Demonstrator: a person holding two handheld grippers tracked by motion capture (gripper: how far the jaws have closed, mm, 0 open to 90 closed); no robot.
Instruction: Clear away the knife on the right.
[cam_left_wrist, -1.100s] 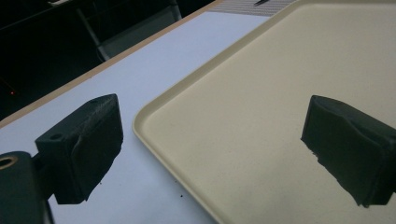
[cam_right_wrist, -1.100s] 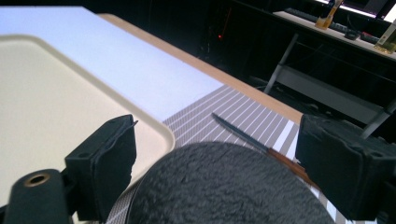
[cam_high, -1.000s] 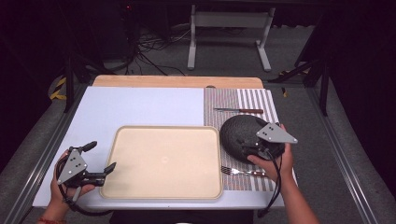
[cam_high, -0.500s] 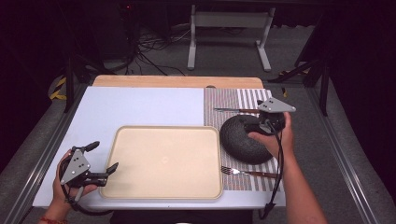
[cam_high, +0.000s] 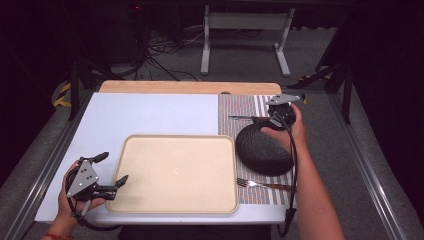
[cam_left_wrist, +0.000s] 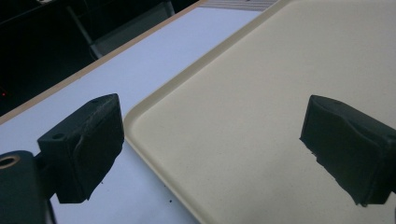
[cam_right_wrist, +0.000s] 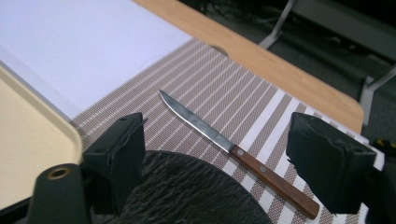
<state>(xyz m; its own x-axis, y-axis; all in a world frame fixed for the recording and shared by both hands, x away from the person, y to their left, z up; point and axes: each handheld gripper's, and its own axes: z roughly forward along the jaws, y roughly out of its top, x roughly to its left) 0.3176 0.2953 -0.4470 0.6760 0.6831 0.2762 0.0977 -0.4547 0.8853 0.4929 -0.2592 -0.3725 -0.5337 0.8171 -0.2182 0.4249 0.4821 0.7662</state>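
Fingers of the right gripper (cam_high: 261, 120), spread wide but just closing slightly with nothing gripped, hover over the dark bowl (cam_high: 263, 149) facing the knife (cam_right_wrist: 236, 152) at twelve o'clock; left gripper (cam_high: 111, 171) fingers wide beside the tray (cam_high: 175, 172).

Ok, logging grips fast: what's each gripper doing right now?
Left gripper: open, empty, jaws astride the tray edge.
Right gripper: open, empty, jaws just closing a little, above the knife.

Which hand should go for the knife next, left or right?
Right. The right gripper is at the far edge of the dark bowl, jaws open, with the knife lying between them just ahead. The left gripper sits at the tray's near left corner, far from it.
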